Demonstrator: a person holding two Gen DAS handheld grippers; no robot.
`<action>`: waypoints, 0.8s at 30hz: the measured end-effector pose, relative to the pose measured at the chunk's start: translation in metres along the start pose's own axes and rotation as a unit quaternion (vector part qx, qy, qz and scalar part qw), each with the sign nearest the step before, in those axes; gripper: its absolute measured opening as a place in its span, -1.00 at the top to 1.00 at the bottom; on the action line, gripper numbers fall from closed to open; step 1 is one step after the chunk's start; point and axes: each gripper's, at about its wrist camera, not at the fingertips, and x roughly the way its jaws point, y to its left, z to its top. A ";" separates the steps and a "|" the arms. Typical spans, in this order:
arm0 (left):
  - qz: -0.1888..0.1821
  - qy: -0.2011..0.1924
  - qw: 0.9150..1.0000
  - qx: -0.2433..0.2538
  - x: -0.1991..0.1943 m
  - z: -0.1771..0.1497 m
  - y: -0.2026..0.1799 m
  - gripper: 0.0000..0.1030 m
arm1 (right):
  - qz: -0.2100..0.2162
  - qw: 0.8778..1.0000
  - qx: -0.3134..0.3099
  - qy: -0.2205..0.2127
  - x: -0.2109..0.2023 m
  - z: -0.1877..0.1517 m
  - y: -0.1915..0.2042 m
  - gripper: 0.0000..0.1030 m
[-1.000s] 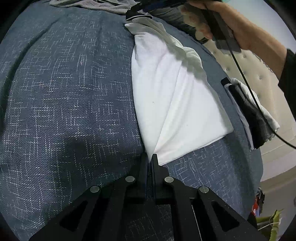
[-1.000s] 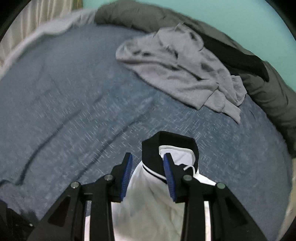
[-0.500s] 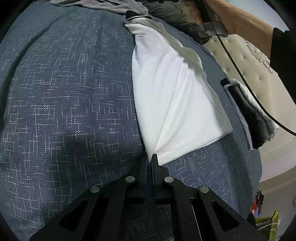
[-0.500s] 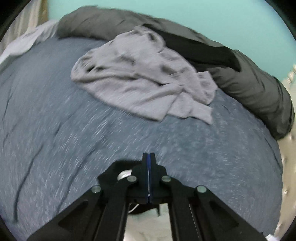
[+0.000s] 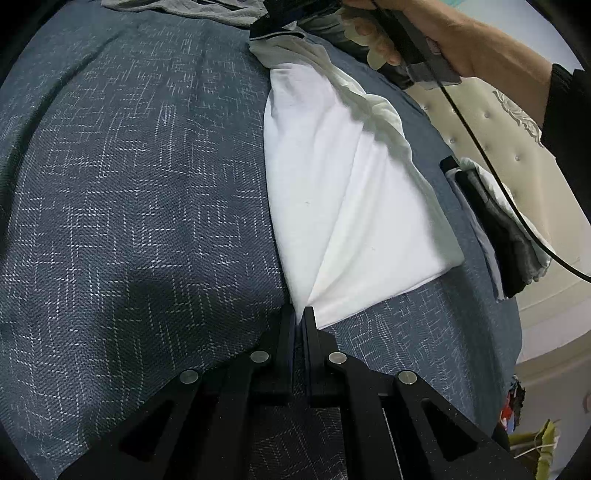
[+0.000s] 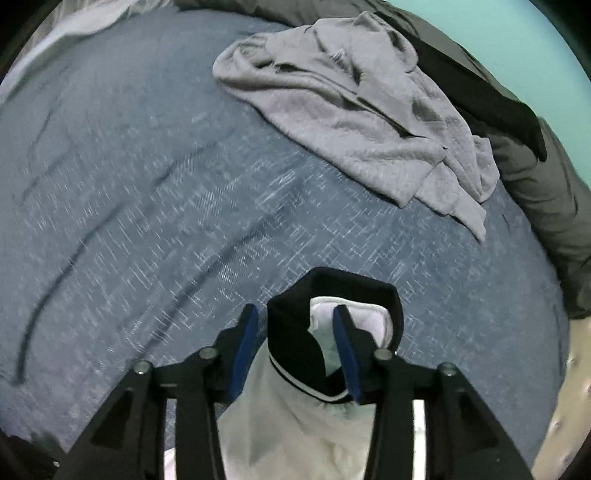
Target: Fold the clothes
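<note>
A white shirt (image 5: 351, 206) with a black collar (image 6: 295, 332) lies lengthwise on the blue patterned bedcover (image 5: 129, 184), folded into a narrow strip. My left gripper (image 5: 299, 314) is shut on its near hem corner, low over the cover. At the far end a person's hand (image 5: 406, 33) holds my right gripper (image 6: 294, 309) pointing steeply down over the collar. Its jaws are opening, and the collar's left side stands between the blue pads (image 6: 243, 343) without being pressed.
A crumpled grey garment (image 6: 351, 110) lies beyond the collar, with a dark grey duvet (image 6: 535, 184) behind it. A folded stack of dark and white clothes (image 5: 495, 221) sits at the bed's right edge by the tufted cream headboard (image 5: 498, 122). A black cable (image 5: 480, 147) hangs from the right gripper.
The right gripper was open around the collar, then shut and swung past it, and now stands open around the collar again. The left gripper has kept its grip and place.
</note>
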 end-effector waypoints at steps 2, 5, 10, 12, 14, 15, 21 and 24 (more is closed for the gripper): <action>-0.001 0.000 1.000 0.000 -0.001 -0.001 0.001 0.94 | -0.006 1.000 -0.008 0.000 0.004 0.000 0.001 0.79; -0.002 -0.001 1.000 -0.001 -0.003 -0.002 0.003 0.94 | -0.017 1.000 -0.006 -0.025 -0.002 0.000 -0.004 0.90; 0.000 -0.001 1.000 0.001 -0.003 -0.003 0.000 0.94 | -0.028 0.995 0.065 -0.069 -0.019 0.014 -0.042 0.91; 0.000 -0.001 1.000 0.001 -0.003 -0.004 -0.001 0.94 | -0.037 0.991 0.099 -0.079 -0.022 0.021 -0.062 0.91; -0.002 0.000 1.000 -0.001 -0.003 -0.005 0.000 0.94 | -0.027 0.987 0.135 -0.080 -0.017 0.025 -0.079 0.91; -0.002 0.000 1.000 -0.002 -0.001 -0.003 -0.002 0.94 | -0.024 0.986 0.147 -0.074 -0.012 0.026 -0.084 0.91; -0.002 -0.001 1.000 -0.002 -0.001 -0.003 -0.002 0.94 | -0.032 0.978 0.205 -0.022 0.025 0.023 -0.103 0.87; -0.003 0.000 1.000 -0.003 0.001 -0.002 -0.004 0.94 | -0.024 0.974 0.226 -0.027 0.028 0.018 -0.106 0.79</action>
